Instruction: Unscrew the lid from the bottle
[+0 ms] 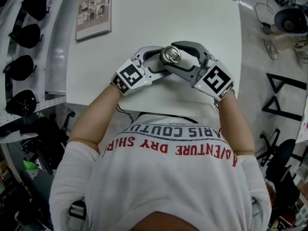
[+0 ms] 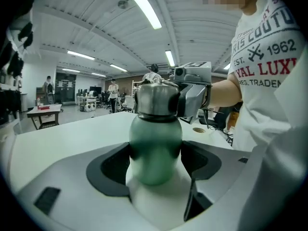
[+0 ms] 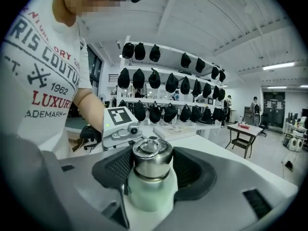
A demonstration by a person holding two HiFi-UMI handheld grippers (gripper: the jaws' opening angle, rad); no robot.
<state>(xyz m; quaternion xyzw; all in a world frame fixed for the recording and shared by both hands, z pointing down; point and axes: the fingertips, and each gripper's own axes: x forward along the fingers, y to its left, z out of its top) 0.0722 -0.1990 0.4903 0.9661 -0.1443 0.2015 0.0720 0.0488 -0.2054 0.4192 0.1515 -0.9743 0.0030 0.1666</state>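
**Lid gripped, unscrewing turn judged to be due**
The bottle (image 2: 155,143) is stood upright near the front edge of the surface (image 1: 192,18), long axis vertical, lid (image 1: 171,56) uppermost. Its green body is clamped by the left gripper (image 2: 155,160), and the steel lid is pinched by the right gripper (image 3: 150,170). Next, a twist about that axis is called for.

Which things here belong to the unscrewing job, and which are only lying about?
Job in hand: bottle, lid, left gripper gripping the bottle, right gripper closed on the lid.
Lying about: booklet on the table, caps.
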